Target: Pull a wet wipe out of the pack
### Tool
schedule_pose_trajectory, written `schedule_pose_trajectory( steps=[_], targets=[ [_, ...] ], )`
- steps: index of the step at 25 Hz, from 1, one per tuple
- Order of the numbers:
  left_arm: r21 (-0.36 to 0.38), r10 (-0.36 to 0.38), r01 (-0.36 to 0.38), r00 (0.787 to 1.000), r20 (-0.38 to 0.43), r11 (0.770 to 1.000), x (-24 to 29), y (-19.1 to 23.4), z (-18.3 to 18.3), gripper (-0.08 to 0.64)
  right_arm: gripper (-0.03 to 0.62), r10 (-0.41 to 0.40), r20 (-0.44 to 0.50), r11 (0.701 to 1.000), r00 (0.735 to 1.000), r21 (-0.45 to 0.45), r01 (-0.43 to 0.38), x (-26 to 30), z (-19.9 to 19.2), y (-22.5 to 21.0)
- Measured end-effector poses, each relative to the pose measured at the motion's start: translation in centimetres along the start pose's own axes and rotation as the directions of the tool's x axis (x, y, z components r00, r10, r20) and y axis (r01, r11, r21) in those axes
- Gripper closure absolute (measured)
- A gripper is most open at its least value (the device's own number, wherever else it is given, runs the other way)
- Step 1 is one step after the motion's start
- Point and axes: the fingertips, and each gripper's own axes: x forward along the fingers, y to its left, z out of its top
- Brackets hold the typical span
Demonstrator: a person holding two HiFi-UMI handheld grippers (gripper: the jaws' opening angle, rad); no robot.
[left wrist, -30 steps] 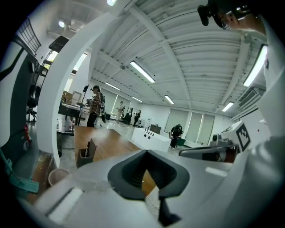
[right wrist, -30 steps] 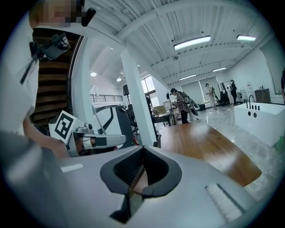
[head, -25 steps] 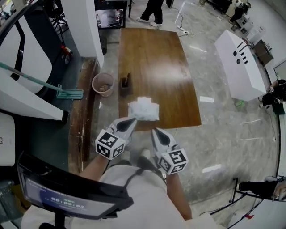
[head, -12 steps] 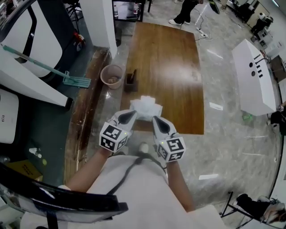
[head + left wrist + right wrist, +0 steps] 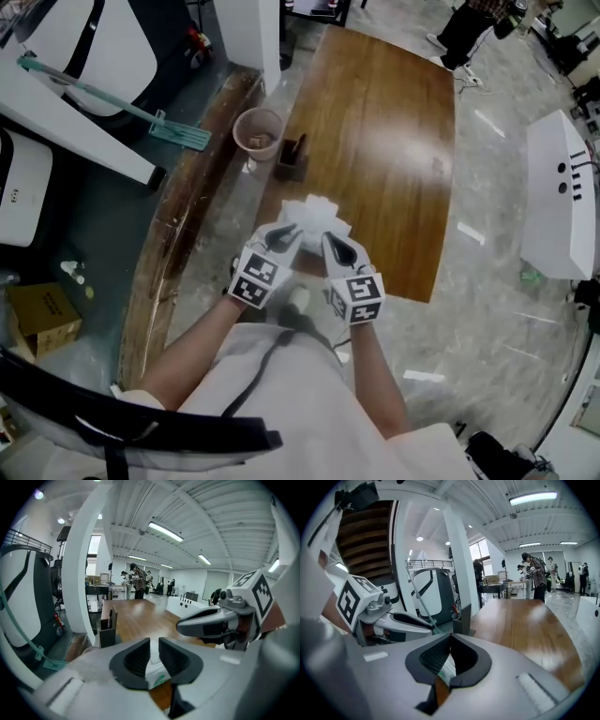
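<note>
The wet wipe pack [image 5: 314, 216], white and crinkly with a green mark, lies at the near end of the brown wooden table [image 5: 394, 141]. Both grippers point at its near edge, side by side. My left gripper [image 5: 284, 237] has its jaws opening, with a narrow gap and nothing pressed between the pads. In the left gripper view [image 5: 154, 641] the pack [image 5: 153, 676] shows through that gap, just beyond the tips. My right gripper [image 5: 331, 244] is shut and empty. The right gripper view [image 5: 450, 638] shows the pack [image 5: 447, 668] below its tips.
A dark holder box [image 5: 291, 157] stands on the table's left edge, with a pink bucket [image 5: 260, 131] on the floor beside it. A mop [image 5: 178, 133] lies to the left. A white cabinet [image 5: 562, 202] stands at the right, and a person [image 5: 469, 28] at the far end.
Both grippers have come forward and down, from short of the table's near edge to the near edge of the pack. The head view has swung, so the table sits further right.
</note>
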Motion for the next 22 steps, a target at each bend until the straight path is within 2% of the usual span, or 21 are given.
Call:
schedule_pose_trajectory(
  steps=[7, 14, 16, 22],
  targets=[
    [0.018, 0.077, -0.075, 0.991, -0.113, 0.997, 4.1, -0.1, -3.9, 0.446, 0.584, 0.037, -0.066, 0.999, 0.997, -0.032, -0.040, 2.4, -1.6, -0.9],
    [0.052, 0.125, -0.118, 0.981, -0.146, 0.992, 6.1, 0.6, -4.8, 0.440, 0.584, 0.027, -0.099, 1.000, 0.995, -0.005, -0.028, 3.6, -2.8, -2.1],
    [0.047, 0.121, -0.115, 0.981, -0.153, 0.992, 6.4, 0.8, -5.0, 0.452, 0.584, 0.024, -0.102, 1.000, 0.995, 0.000, -0.025, 3.8, -3.0, -2.2],
    [0.027, 0.121, -0.118, 0.981, -0.153, 0.993, 6.4, 1.6, -5.1, 0.554, 0.584, 0.013, -0.117, 1.000, 0.993, 0.013, -0.012, 4.1, -3.5, -2.7]
  ],
)
